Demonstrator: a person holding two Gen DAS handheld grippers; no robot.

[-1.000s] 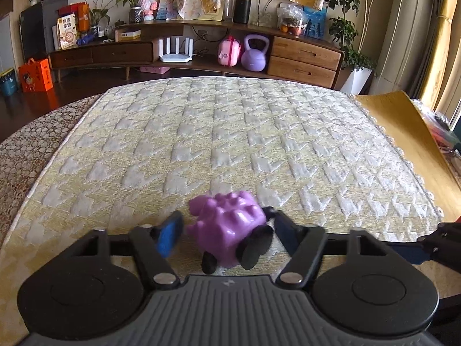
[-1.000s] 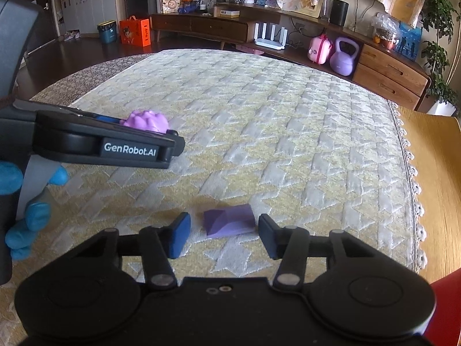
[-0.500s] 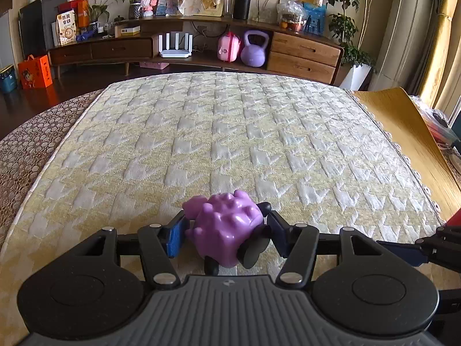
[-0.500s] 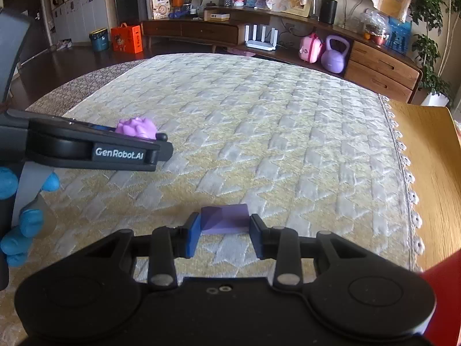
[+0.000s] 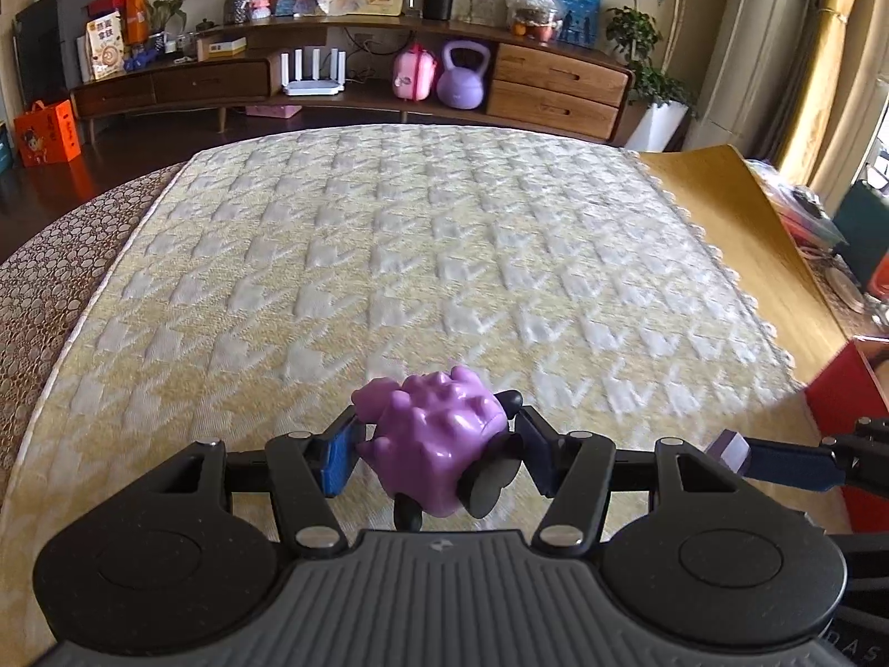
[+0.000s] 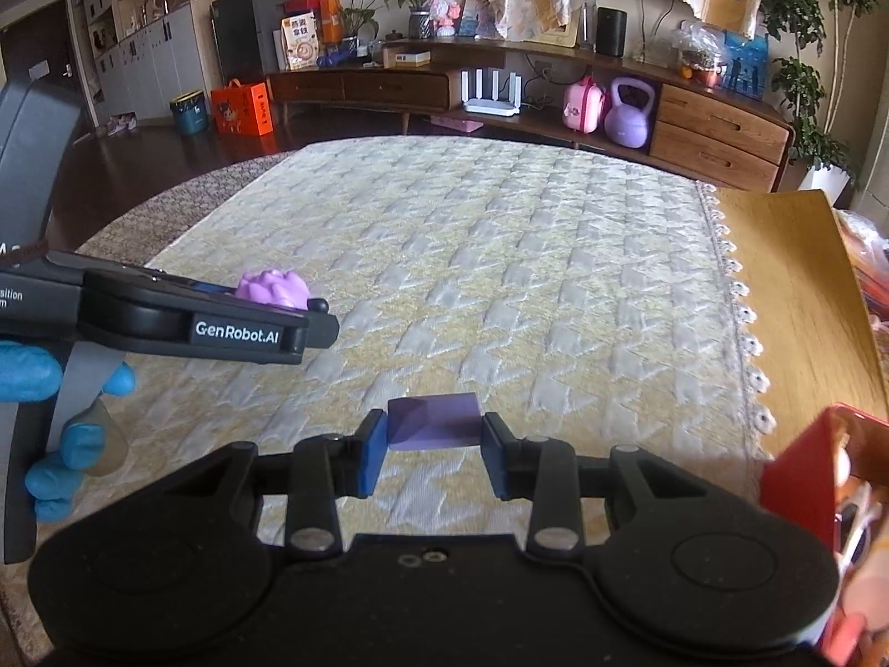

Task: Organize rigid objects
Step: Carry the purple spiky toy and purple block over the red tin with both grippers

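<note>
since a second ago both claws have clamped and lifted off the counter's near edge: the left claw [image 5: 433,458] grips the spiky purple toy [image 5: 436,444], the right claw [image 6: 432,450] the small purple block [image 6: 433,421], ready for sorting.

Counts, both wrist views:
- Grippers: two, left gripper [image 5: 433,453], right gripper [image 6: 432,453].
- Purple spiky toy [image 5: 436,439]: one, centre-low.
- Purple block [image 6: 433,421]: one, centre-low.
- Red bin [image 6: 805,472]: one, lower right.
- Purple kettlebell [image 6: 628,111]: one, upper right.
- Orange bag [image 6: 241,109]: one, upper left.
- Blue-gloved hand [image 6: 50,433]: one, lower left.
</note>
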